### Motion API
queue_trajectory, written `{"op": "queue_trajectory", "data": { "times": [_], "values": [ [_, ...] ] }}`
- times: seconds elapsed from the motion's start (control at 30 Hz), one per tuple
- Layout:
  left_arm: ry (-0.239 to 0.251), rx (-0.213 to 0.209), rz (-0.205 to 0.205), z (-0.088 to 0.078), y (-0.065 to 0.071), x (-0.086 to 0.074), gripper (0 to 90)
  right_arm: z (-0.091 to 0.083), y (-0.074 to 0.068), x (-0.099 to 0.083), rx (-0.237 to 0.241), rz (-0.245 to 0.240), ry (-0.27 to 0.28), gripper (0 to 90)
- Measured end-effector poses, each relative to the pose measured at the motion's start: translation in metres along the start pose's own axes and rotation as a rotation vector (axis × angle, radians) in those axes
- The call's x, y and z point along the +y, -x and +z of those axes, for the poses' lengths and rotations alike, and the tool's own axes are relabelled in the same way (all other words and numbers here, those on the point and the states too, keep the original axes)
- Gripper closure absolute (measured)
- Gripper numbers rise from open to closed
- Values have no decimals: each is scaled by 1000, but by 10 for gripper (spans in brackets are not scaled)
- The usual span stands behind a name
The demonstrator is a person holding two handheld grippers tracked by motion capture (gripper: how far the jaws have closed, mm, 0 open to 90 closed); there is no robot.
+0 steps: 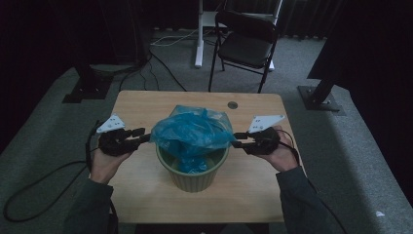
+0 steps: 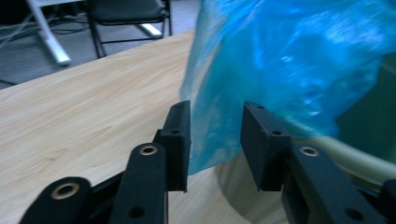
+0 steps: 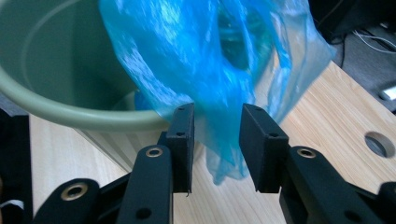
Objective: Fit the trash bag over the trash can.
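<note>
A pale green bin (image 1: 192, 179) stands mid-table with a blue plastic bag (image 1: 192, 130) puffed up over its mouth. My left gripper (image 1: 146, 138) is level at the bag's left edge, and my right gripper (image 1: 237, 140) at its right edge. In the left gripper view the jaws of my left gripper (image 2: 215, 135) stand apart, the bag's edge (image 2: 210, 140) hangs loose between them, and the bin's rim (image 2: 355, 161) is at right. In the right gripper view my right gripper (image 3: 216, 140) is open too. A flap of the bag (image 3: 219, 144) hangs between its pads beside the bin's rim (image 3: 70, 114).
The wooden table (image 1: 146, 105) has a round hole (image 1: 233, 105) near its far edge. A black folding chair (image 1: 246, 41) and a white stand leg (image 1: 198, 44) are behind it on grey carpet. Cables trail on the floor at left (image 1: 44, 180).
</note>
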State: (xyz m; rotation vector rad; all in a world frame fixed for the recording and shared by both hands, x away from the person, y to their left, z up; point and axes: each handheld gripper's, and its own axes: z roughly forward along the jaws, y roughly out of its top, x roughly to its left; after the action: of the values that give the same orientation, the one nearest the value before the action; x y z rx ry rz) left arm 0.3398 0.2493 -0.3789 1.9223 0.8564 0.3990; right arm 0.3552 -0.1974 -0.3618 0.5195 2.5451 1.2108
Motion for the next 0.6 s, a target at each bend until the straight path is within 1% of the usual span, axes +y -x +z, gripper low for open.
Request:
{"op": "queue_trajectory", "data": {
  "times": [0.03, 0.1, 0.17, 0.2, 0.27, 0.33, 0.47, 0.6],
  "values": [
    [-1, -5, 3, 0, 1, 1, 617, 0, 0, 1, 8, -1, 9, 643],
    [4, -31, 10, 2, 2, 3, 603, 0, -1, 2, 12, -1, 11, 639],
    [8, -47, 16, 4, 4, 5, 592, 2, -2, 4, 18, -6, 11, 635],
    [10, -65, 21, 5, 6, 6, 586, 2, -2, 5, 20, -9, 13, 633],
    [8, -71, 30, 7, 8, 8, 576, 4, -3, 8, 24, -12, 13, 628],
    [15, -81, 27, 7, 9, 9, 570, 4, -2, 10, 22, -12, 14, 623],
    [17, -85, 33, 6, 12, 9, 565, 4, -1, 11, 27, -8, 17, 623],
    [16, -108, 45, 5, 18, 10, 565, 5, -1, 12, 41, -1, 26, 627]
  ]
}}
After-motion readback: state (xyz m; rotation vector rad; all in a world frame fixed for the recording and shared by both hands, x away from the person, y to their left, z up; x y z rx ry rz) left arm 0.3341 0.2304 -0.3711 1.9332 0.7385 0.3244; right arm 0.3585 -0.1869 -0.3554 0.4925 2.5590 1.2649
